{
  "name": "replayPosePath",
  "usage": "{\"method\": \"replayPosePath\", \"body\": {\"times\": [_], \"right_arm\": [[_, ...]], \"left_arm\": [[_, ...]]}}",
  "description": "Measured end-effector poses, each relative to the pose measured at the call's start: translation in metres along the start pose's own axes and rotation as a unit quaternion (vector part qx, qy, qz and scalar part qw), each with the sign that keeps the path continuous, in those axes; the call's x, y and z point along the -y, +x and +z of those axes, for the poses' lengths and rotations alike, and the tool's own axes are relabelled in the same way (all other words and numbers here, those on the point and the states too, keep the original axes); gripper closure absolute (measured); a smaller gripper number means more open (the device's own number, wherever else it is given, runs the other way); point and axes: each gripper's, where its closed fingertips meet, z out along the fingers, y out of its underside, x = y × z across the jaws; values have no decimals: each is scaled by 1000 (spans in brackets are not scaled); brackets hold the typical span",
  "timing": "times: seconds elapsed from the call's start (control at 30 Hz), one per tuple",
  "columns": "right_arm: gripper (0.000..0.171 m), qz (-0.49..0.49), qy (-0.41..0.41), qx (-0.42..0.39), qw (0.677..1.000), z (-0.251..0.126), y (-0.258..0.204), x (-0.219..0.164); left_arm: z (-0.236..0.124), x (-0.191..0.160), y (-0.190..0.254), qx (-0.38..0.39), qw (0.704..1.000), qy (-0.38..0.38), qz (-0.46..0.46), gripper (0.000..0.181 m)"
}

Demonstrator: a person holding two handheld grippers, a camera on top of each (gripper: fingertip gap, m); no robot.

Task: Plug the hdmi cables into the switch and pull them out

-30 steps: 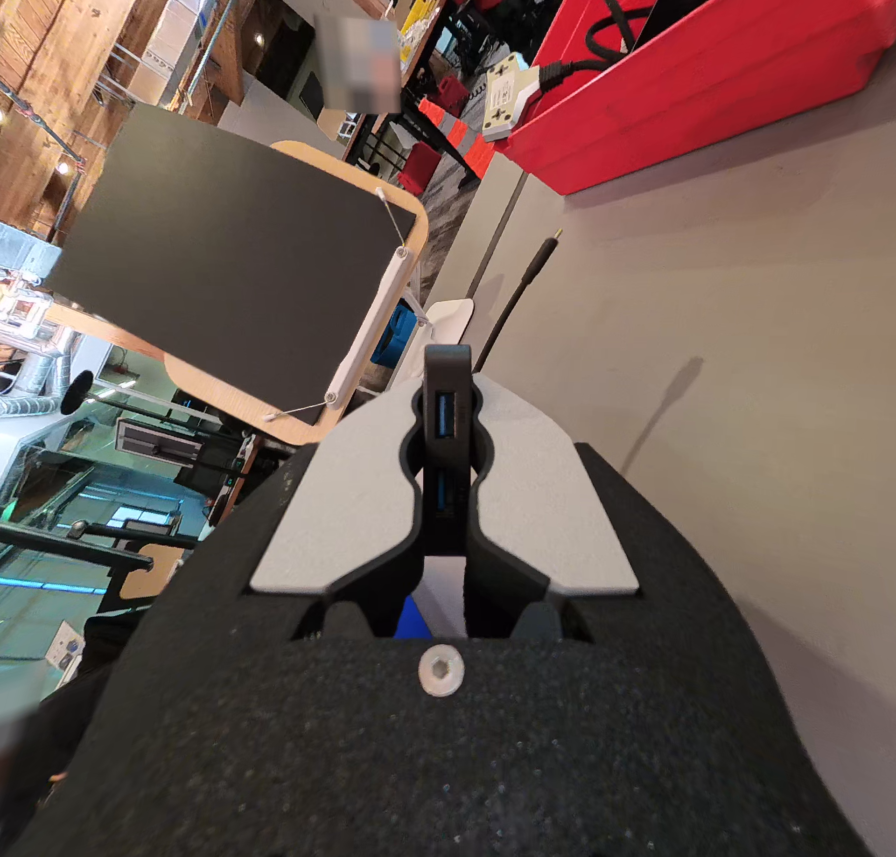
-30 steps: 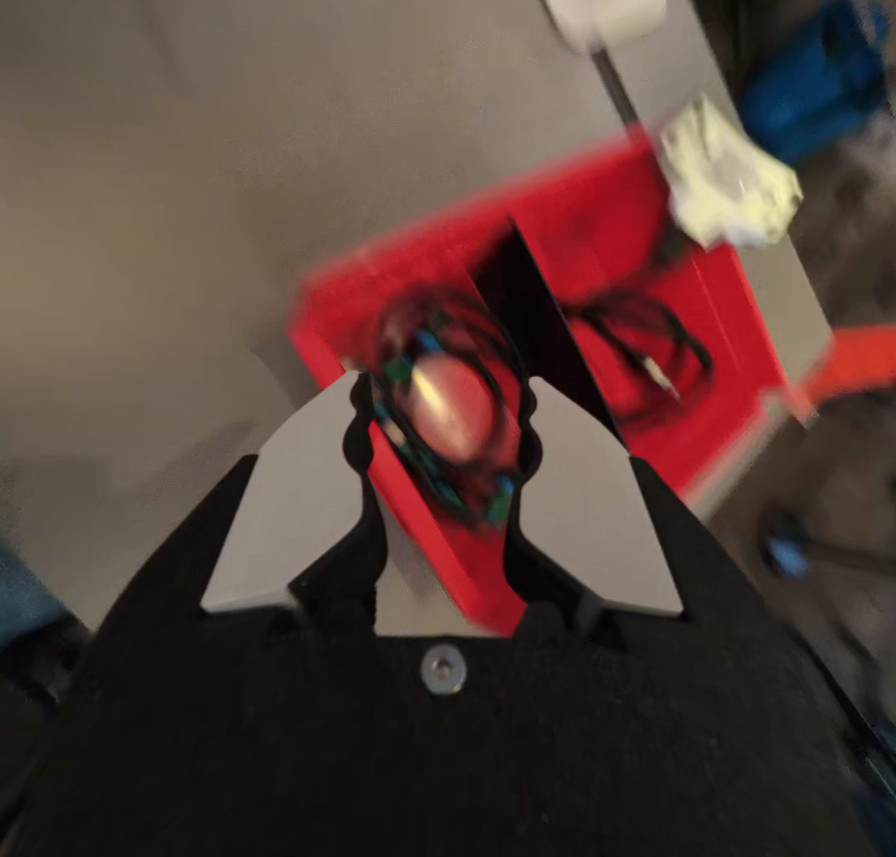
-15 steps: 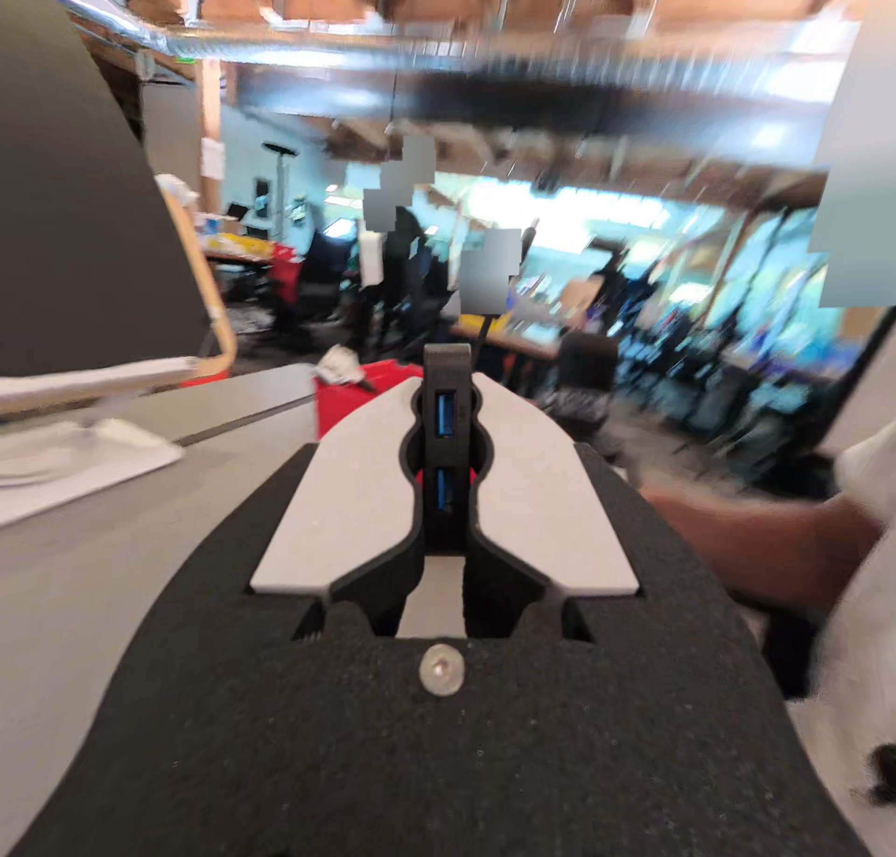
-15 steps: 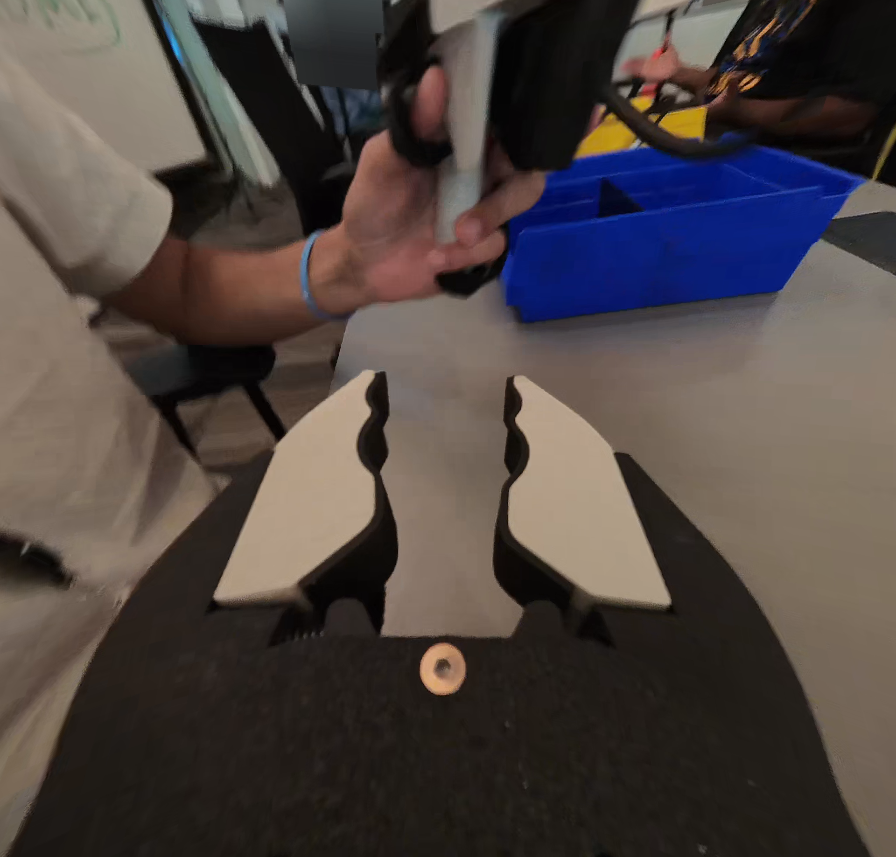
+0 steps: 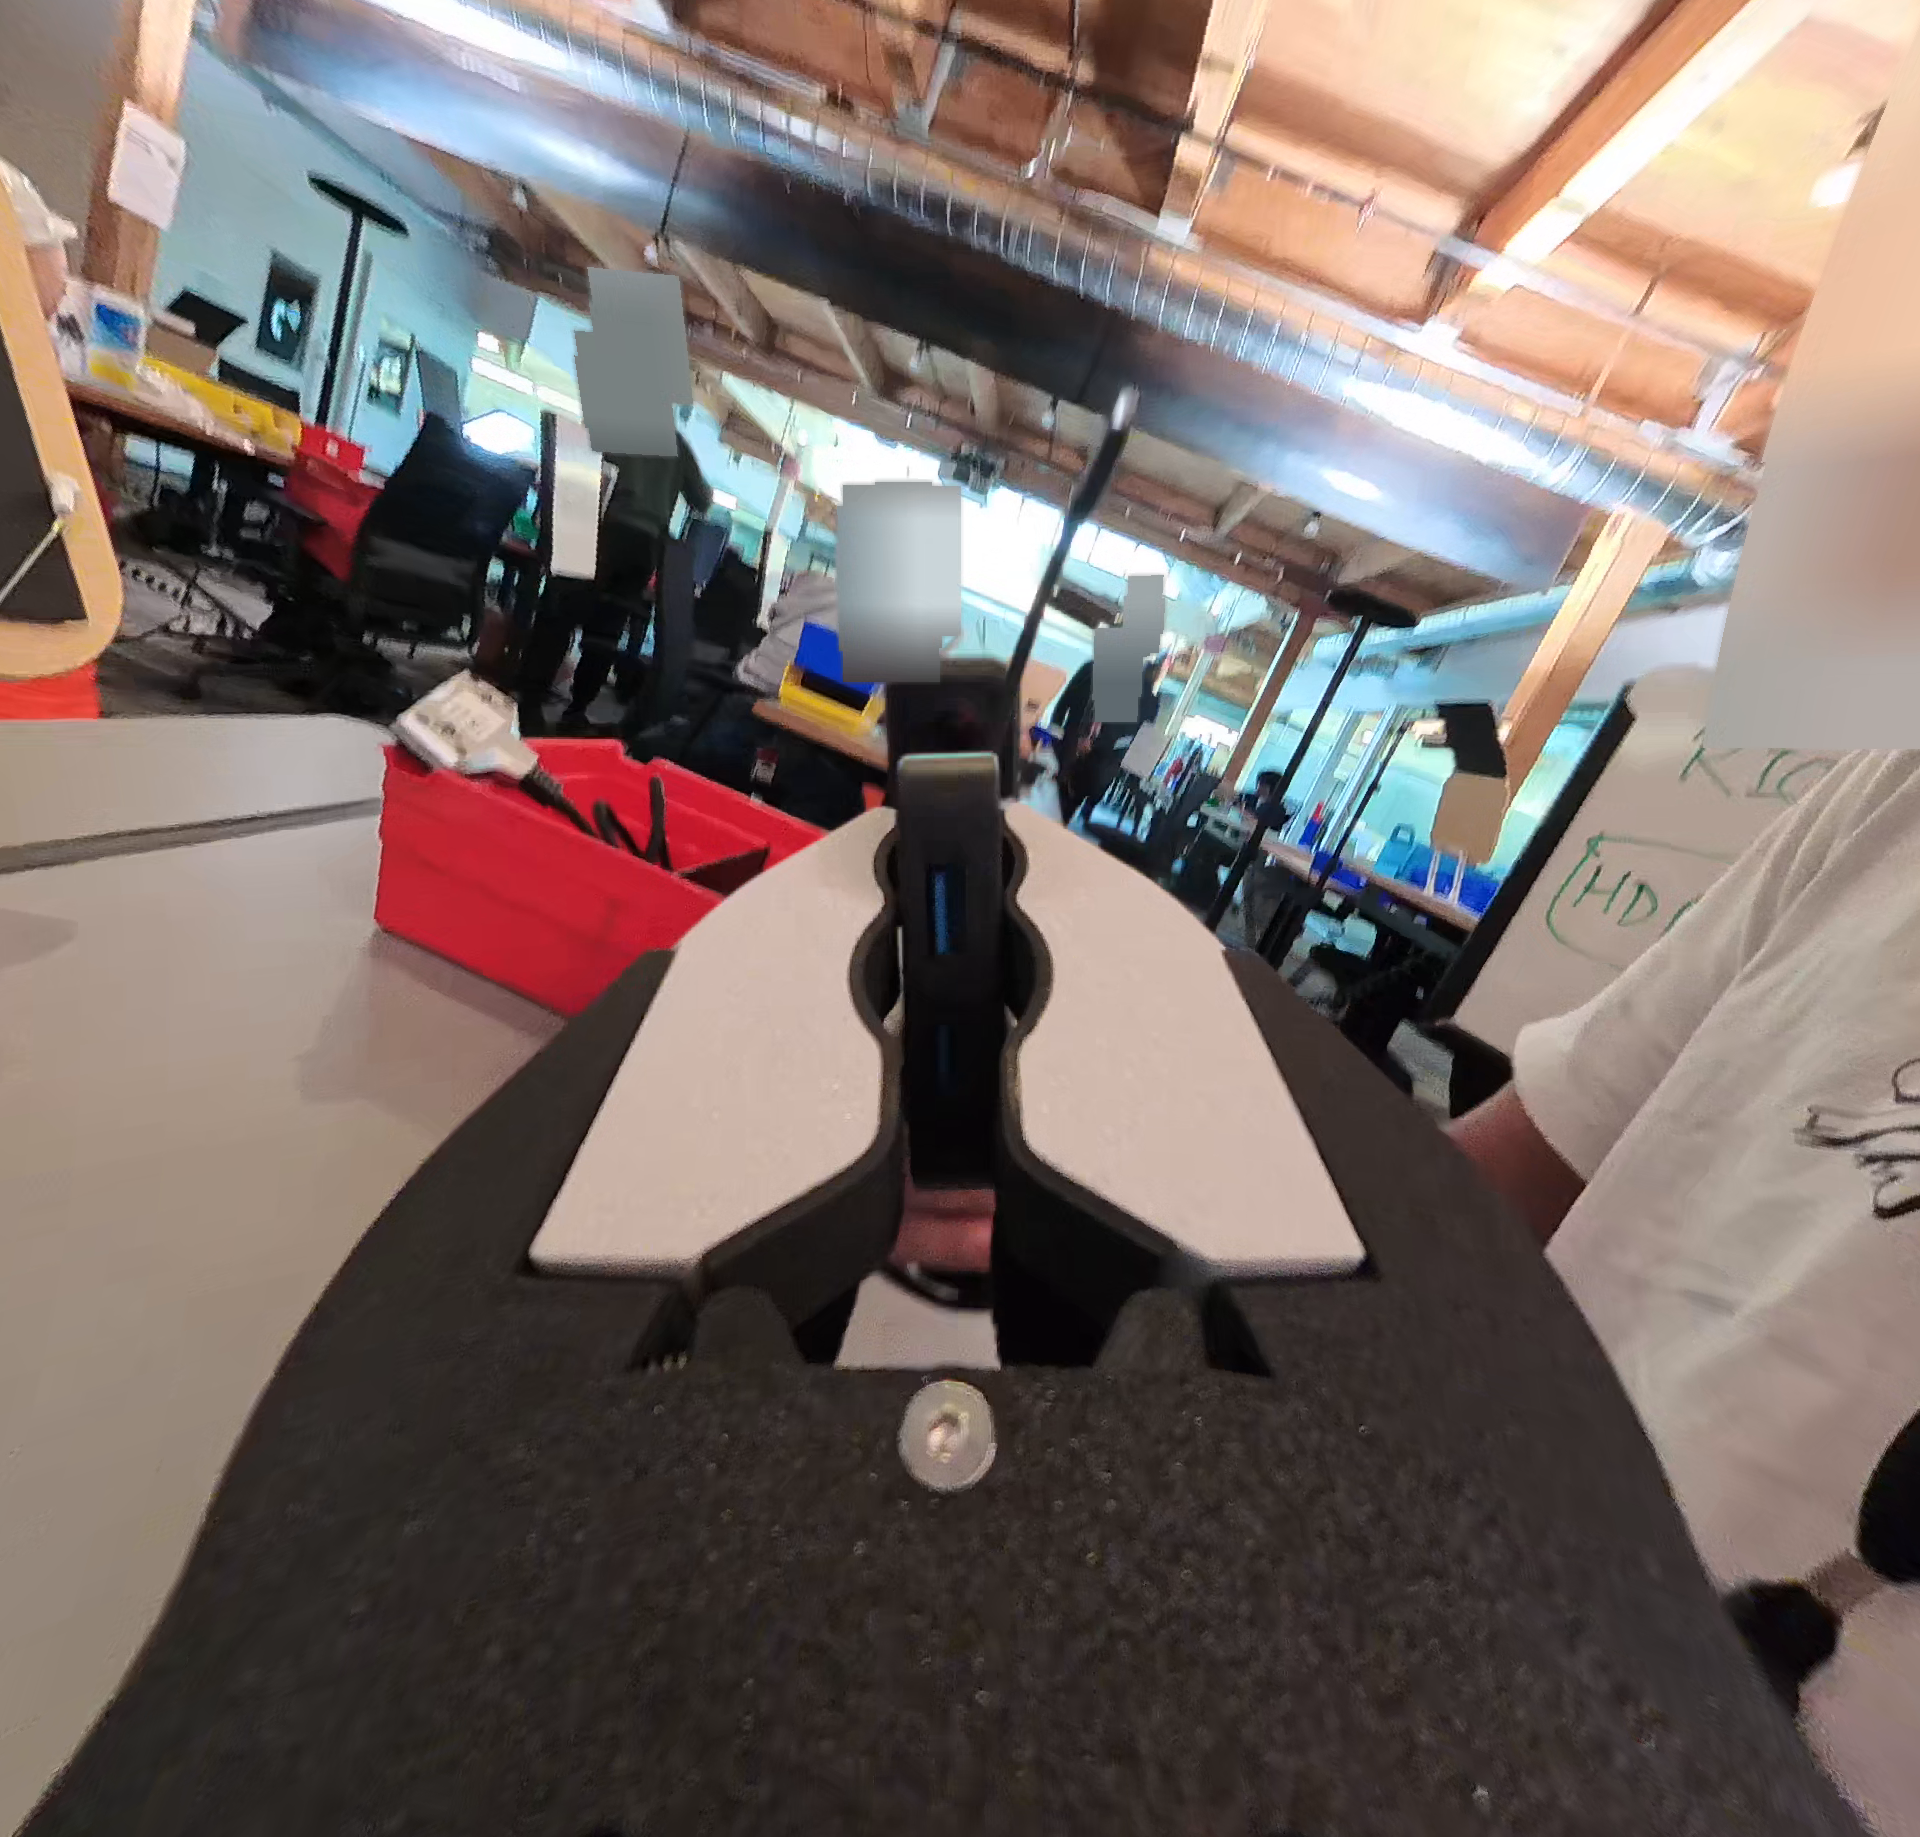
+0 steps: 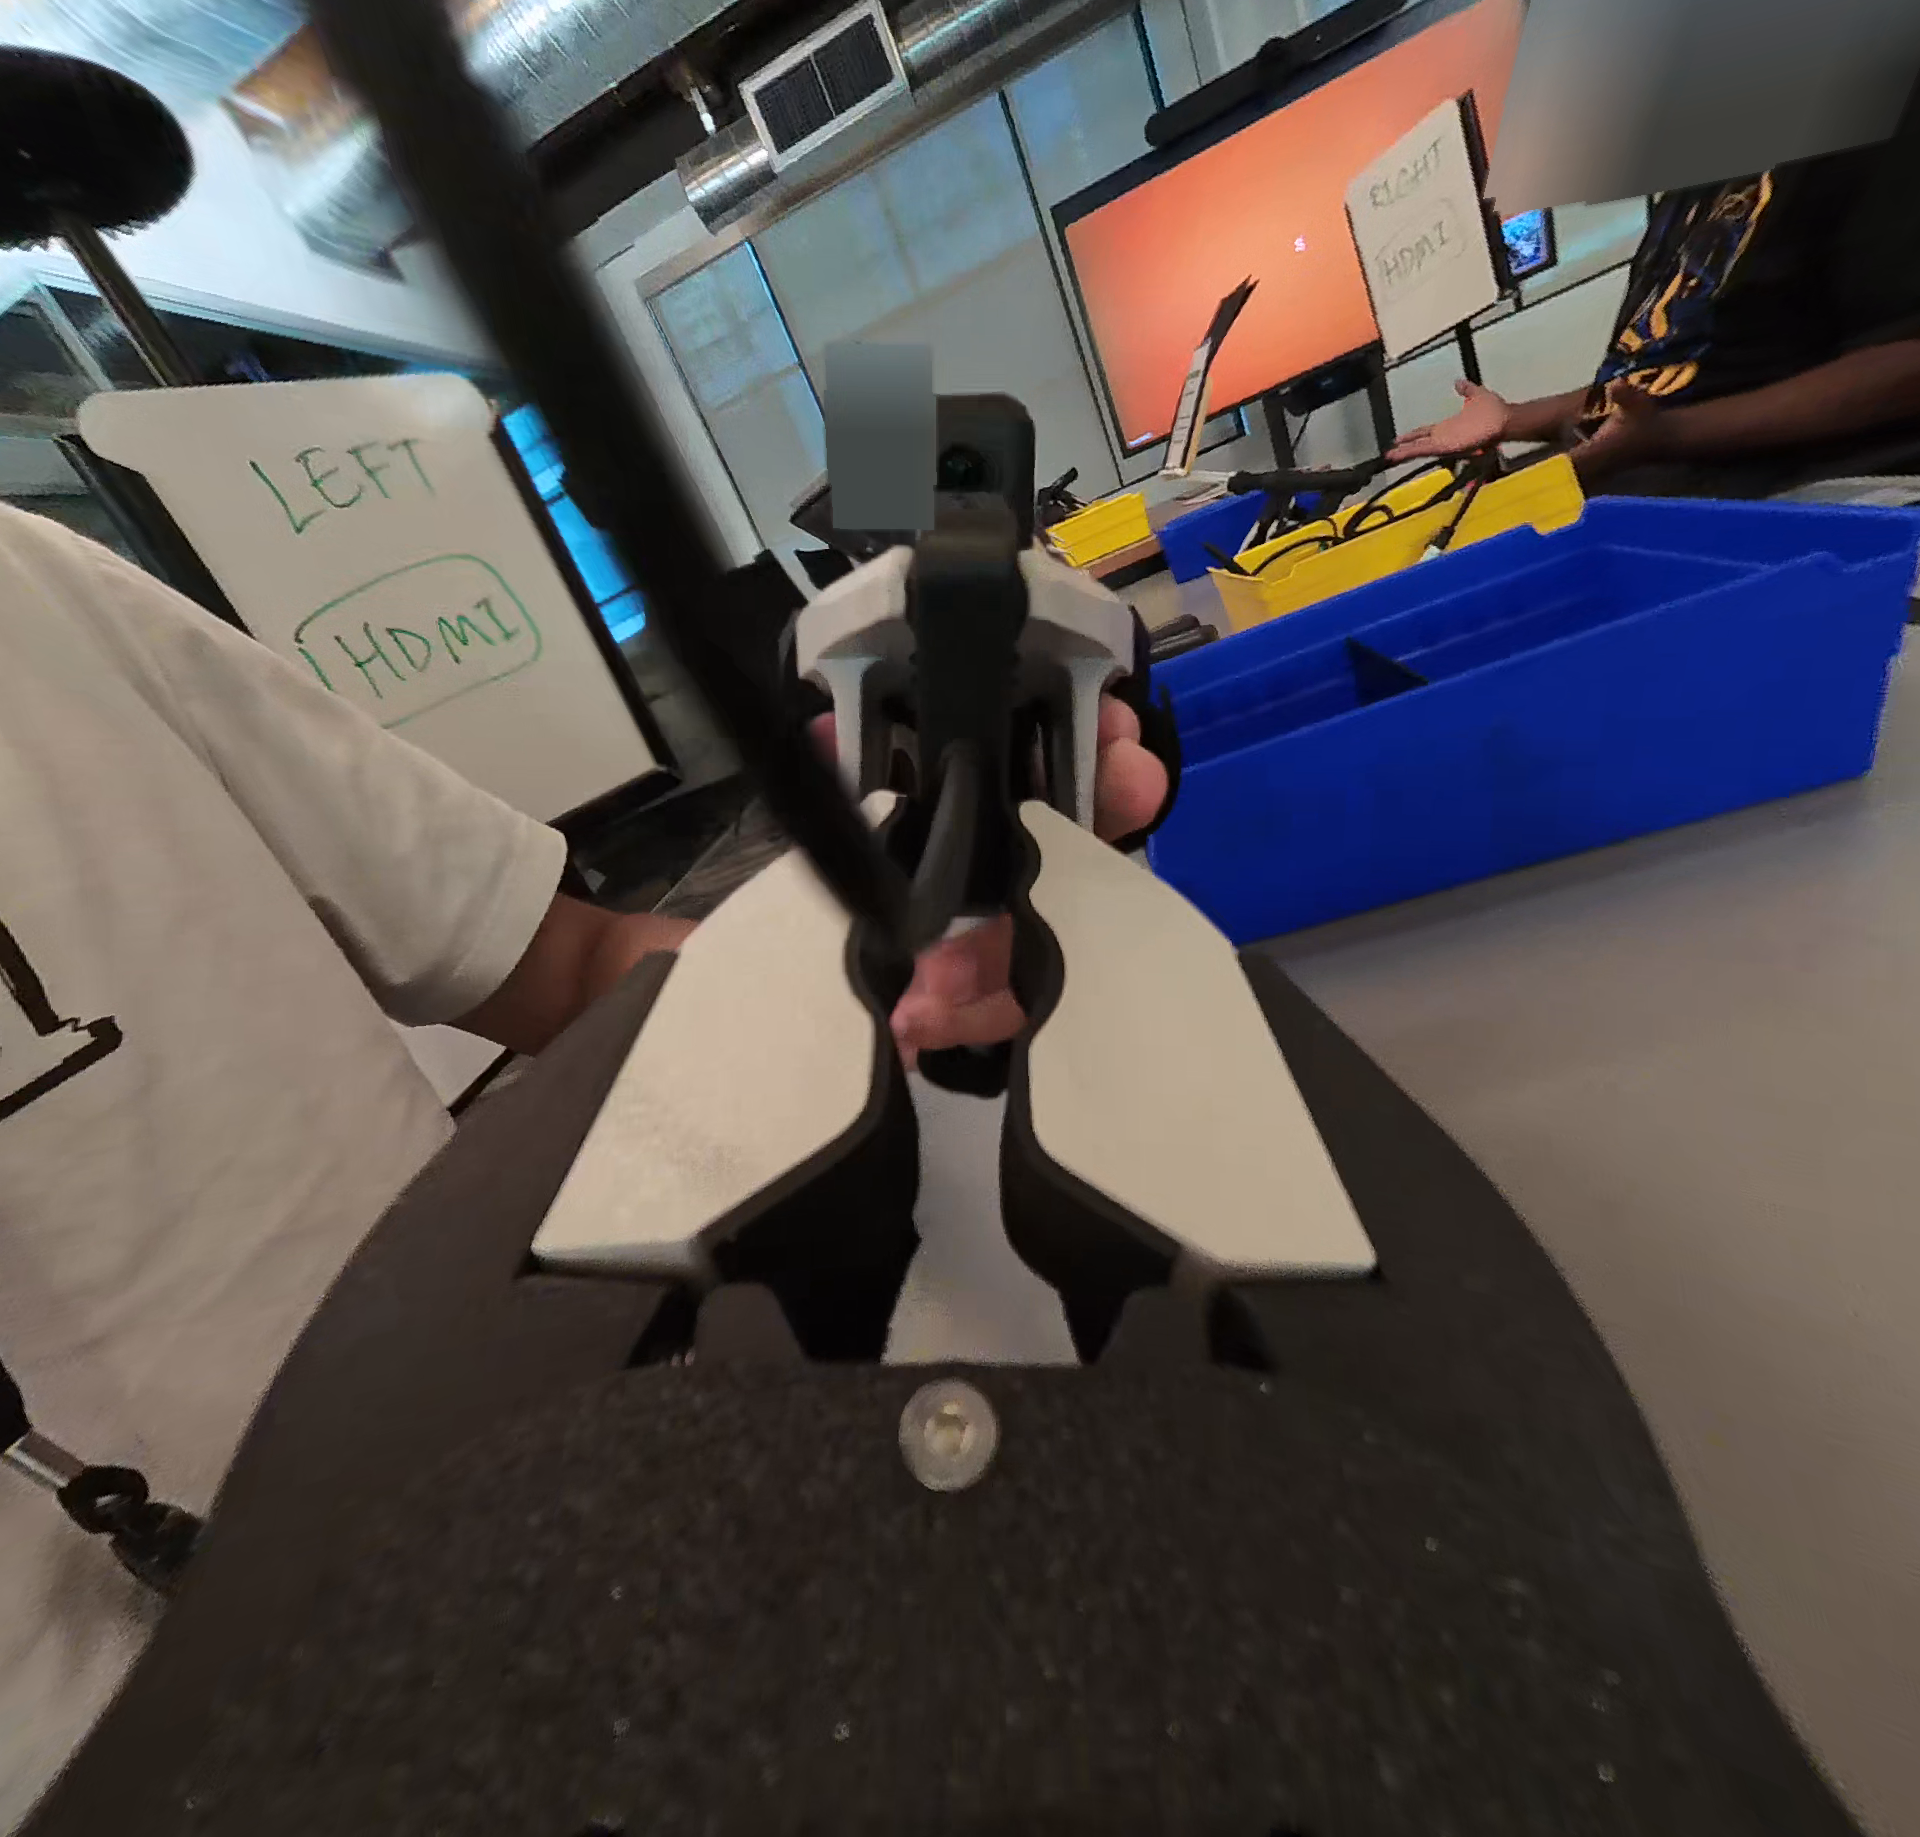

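The left tongs (image 5: pixel 948 914), grey-plated on a black foam body, are clenched on a slim black switch with blue ports (image 5: pixel 948 956) that stands upright at the centre of the left wrist view, lifted above the grey counter (image 5: pixel 187 1060). A thin black cable (image 5: pixel 1049 582) rises from behind the switch toward the upper middle of the frame. At the left middle, a red plastic bin (image 5: pixel 499 883) sits on the counter with dark cables and a pale plug-like piece at its rim. A person's white T-shirt sleeve (image 5: pixel 1714 1060) fills the right edge.

In the right wrist view, the right tongs (image 6: pixel 956 914) are parted and grip nothing, aimed at the left tongs held in a hand (image 6: pixel 1127 769) at the frame centre. A blurred black cable crosses from the upper left down to the tong tips; contact with them cannot be made out. A blue divided plastic bin (image 6: pixel 1558 707) rests on the counter at the right middle, and a whiteboard (image 6: pixel 395 582) stands at the left.
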Motion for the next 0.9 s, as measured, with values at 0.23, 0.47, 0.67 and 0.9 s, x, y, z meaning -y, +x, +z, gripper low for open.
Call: {"method": "replayPosePath", "body": {"times": [0.23,0.47,0.67,0.9], "right_arm": [[156,-55,-10,-121,991,-74,14,39],[156,-124,-173,-492,844,-308,94,122],[156,33,-468,-515,718,-403,149,59],[156,161,-651,-445,593,-440,182,18]], "left_arm": [[-40,-26,-16,120,984,-90,92,155],[-78,-70,-9,189,969,-132,88,157],[-74,-82,-4,189,963,-160,102,158],[-69,-89,3,178,964,-170,101,159]]}}
